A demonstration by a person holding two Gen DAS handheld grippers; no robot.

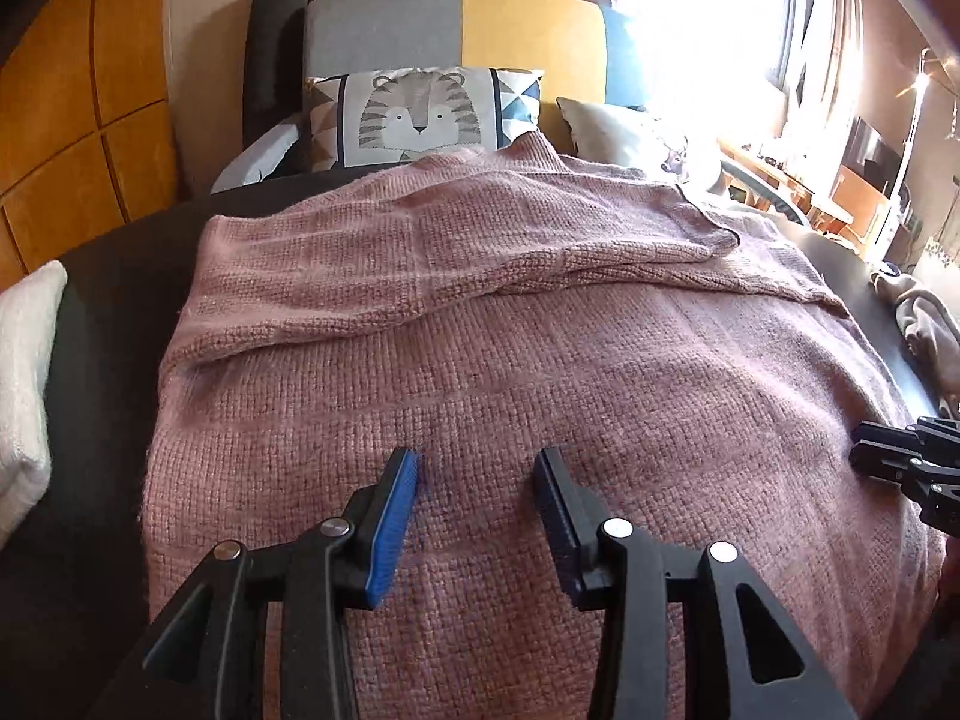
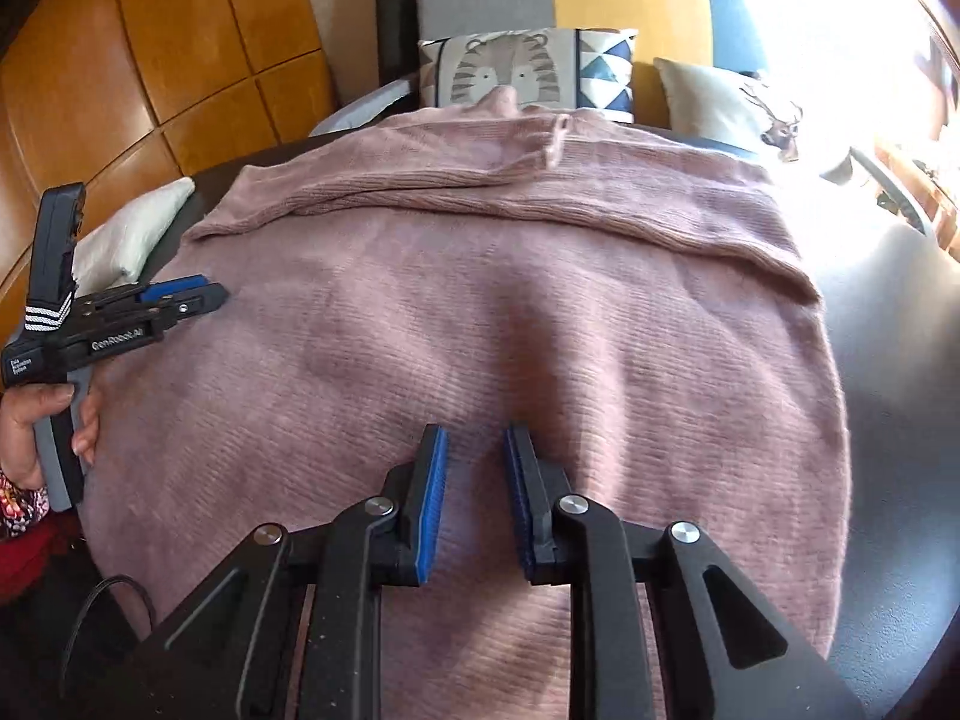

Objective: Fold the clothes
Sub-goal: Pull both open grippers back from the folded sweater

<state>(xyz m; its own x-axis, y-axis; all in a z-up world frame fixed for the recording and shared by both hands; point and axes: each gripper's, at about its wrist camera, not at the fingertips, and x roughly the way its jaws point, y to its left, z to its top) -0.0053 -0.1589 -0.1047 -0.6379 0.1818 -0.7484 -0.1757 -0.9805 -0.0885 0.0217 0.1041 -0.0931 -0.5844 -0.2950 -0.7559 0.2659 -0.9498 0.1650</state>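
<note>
A pink knitted sweater lies spread flat on a dark bed, with its sleeves folded across the upper part. It also fills the right wrist view. My left gripper is open and empty, just above the sweater's near hem. It shows from the side at the left of the right wrist view. My right gripper is open and empty over the sweater's lower part. Its tip enters the left wrist view at the right edge.
A tiger cushion and a pale deer cushion lean on the grey and yellow headboard. A white pillow lies at the left. A grey garment lies at the right bed edge. Wooden wall panels stand left.
</note>
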